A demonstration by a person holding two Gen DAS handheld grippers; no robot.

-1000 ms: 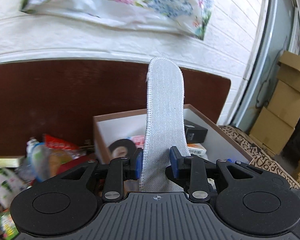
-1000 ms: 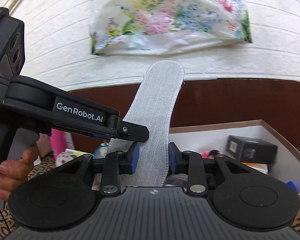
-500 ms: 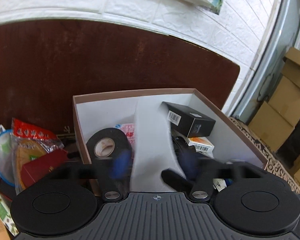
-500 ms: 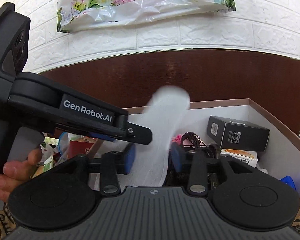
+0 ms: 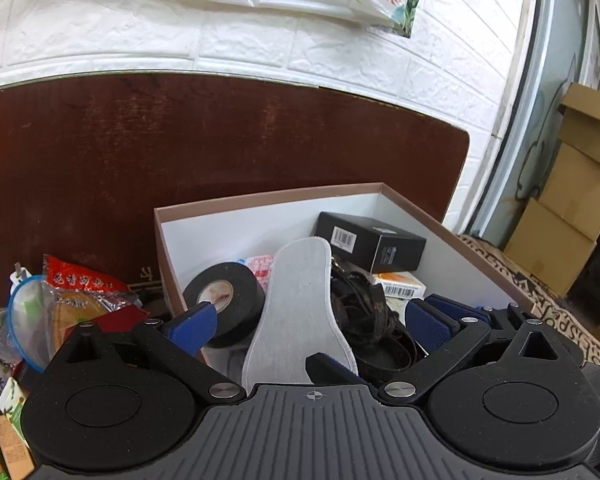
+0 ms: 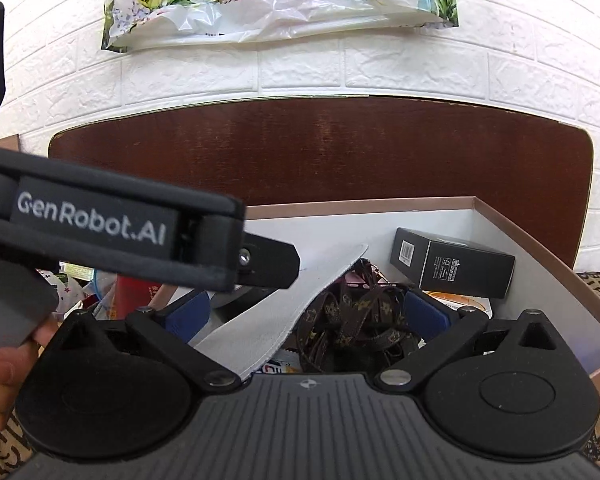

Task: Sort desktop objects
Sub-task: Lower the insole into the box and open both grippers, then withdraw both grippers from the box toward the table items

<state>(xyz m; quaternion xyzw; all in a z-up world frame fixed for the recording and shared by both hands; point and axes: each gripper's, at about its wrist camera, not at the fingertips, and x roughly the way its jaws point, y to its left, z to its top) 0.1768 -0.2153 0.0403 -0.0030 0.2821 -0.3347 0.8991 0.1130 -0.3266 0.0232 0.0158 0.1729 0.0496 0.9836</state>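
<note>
A white brick-pattern wall backs the dark brown wooden table (image 5: 220, 152). At its right edge, the open brown-rimmed white cardboard box (image 5: 268, 200) holds one grey fabric insole (image 5: 300, 300), one black tape roll (image 5: 228, 300), one black carton (image 5: 372, 242) and tangled brown straps (image 6: 352, 320). The left gripper (image 5: 308, 322) and right gripper (image 6: 308, 312) are both opening wide, the insole lying loose between their pads.

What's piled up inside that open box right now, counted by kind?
Inside the box:
Grey insole: 1
Black tape roll: 1
Black carton: 1
Orange-and-white carton: 1
Tangle of brown patterned straps: 1
Pink printed packet: 1
Total: 6 that I can make out; more may lie hidden underneath.
</note>
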